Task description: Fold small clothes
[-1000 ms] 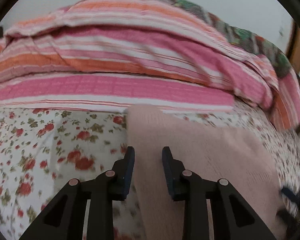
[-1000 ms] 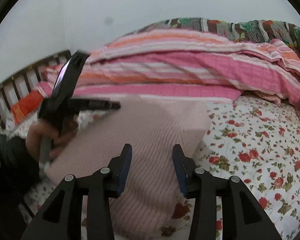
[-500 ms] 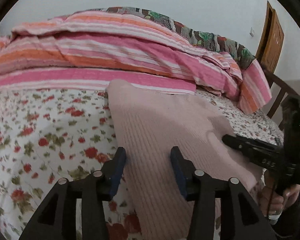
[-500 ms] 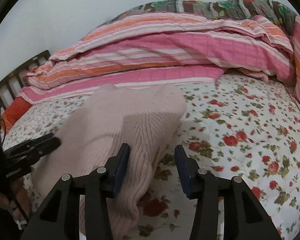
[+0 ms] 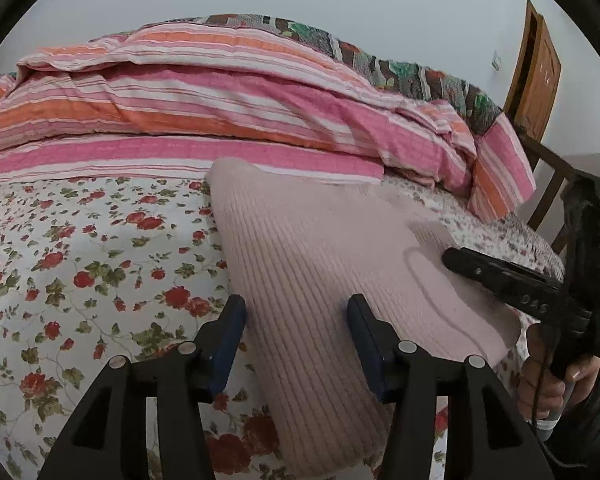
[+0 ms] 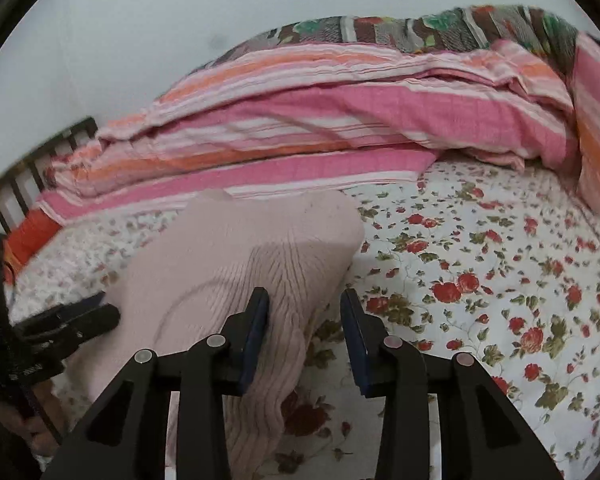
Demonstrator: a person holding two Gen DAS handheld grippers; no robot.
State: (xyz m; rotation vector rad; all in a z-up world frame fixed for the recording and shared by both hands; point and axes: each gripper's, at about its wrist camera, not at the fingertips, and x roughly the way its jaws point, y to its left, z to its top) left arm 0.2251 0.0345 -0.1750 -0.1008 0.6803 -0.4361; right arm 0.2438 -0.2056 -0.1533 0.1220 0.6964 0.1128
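A pale pink ribbed knit garment (image 5: 320, 264) lies folded on the floral bedsheet (image 5: 80, 264); it also shows in the right wrist view (image 6: 236, 256). My left gripper (image 5: 296, 336) is open and empty, its jaws astride the garment's near left edge. My right gripper (image 6: 304, 328) is open and empty, over the garment's near right edge. The right gripper appears in the left wrist view (image 5: 500, 276) at the garment's right side. The left gripper appears in the right wrist view (image 6: 72, 320) at the garment's left side.
A pink and orange striped quilt (image 5: 220, 108) is piled along the far side of the bed, with a patterned blanket (image 5: 400, 68) behind it. A wooden bed frame (image 5: 548, 176) and door (image 5: 536, 76) stand at the right. A slatted headboard (image 6: 32, 168) is at the left.
Both grippers have pulled back toward the near edge of the garment and opened wider. The garment now lies flat on the sheet.
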